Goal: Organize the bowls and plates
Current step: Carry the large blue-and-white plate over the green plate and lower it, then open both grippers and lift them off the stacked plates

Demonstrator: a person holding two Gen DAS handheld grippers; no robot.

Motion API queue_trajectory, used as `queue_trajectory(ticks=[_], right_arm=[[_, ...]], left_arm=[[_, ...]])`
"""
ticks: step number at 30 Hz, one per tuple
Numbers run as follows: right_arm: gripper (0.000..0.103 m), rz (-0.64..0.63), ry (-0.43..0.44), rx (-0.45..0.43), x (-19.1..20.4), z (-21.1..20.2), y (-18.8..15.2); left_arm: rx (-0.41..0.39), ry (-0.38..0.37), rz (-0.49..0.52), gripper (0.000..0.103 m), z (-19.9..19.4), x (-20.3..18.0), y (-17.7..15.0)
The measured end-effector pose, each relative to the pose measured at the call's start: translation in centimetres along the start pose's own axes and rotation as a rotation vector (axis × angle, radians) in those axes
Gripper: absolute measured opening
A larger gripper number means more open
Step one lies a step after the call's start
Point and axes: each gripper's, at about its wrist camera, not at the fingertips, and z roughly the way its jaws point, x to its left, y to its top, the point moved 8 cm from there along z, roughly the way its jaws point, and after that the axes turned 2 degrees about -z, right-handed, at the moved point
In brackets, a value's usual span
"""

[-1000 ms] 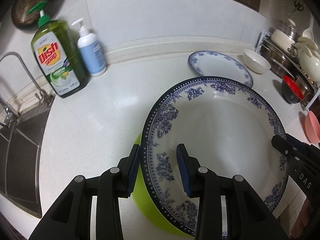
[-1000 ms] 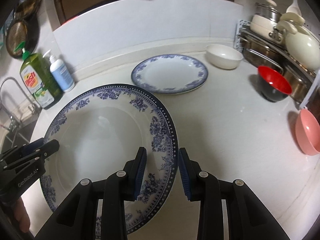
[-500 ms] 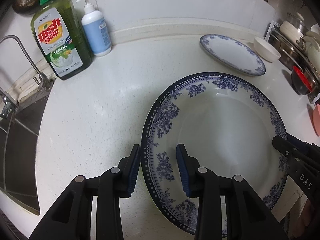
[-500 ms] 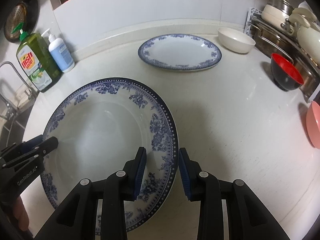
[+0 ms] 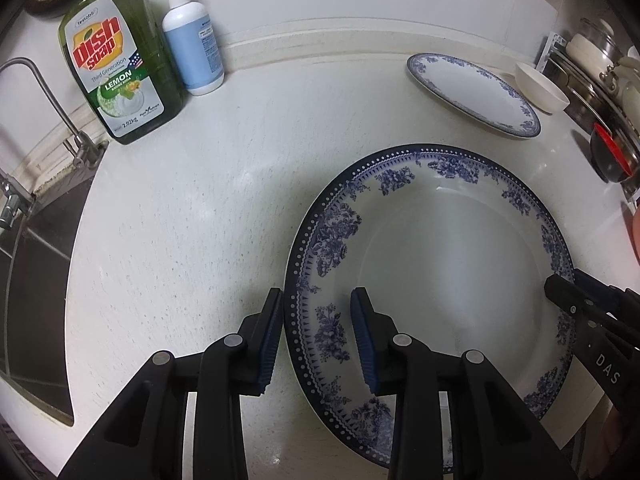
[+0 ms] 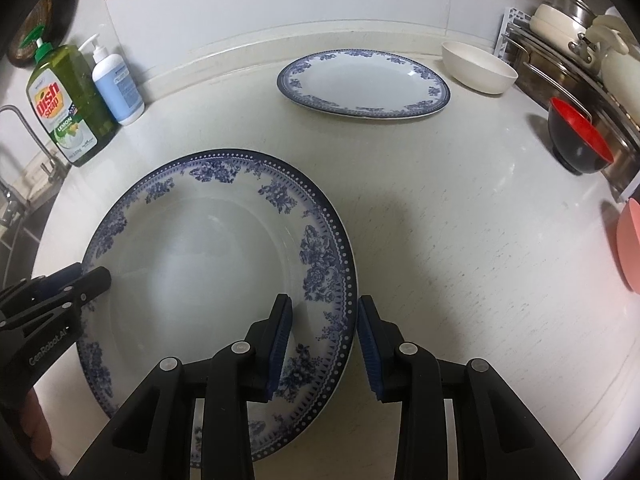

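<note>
Between the two grippers, above the white countertop (image 6: 460, 248), hangs a large blue-and-white floral plate (image 6: 208, 256). The left gripper (image 5: 316, 336) straddles its left rim and the right gripper (image 6: 324, 340) its right rim, each narrowed onto it. Beyond this plate lies a second matching plate (image 6: 364, 84), with a white bowl (image 6: 478, 66) just right of it. Left of the held plate stands a dish soap bottle (image 5: 114, 60).

dim indoor light | soft shadows | sharp focus | fisheye-bent, dark corners
</note>
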Motion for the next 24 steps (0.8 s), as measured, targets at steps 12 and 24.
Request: queue_trajectory(ticks=[12, 24], right_arm=[[0.037, -0.023, -0.003, -0.003, 0.2, 0.1, 0.0], [0.054, -0.013, 0.002, -0.036, -0.6, -0.9, 0.7]], left_arm=[[0.005, -0.005, -0.011, 0.034, 0.4, 0.0, 0.0], [-0.047, -0.017, -0.005, 0.068, -0.8, -0.5, 1.3]])
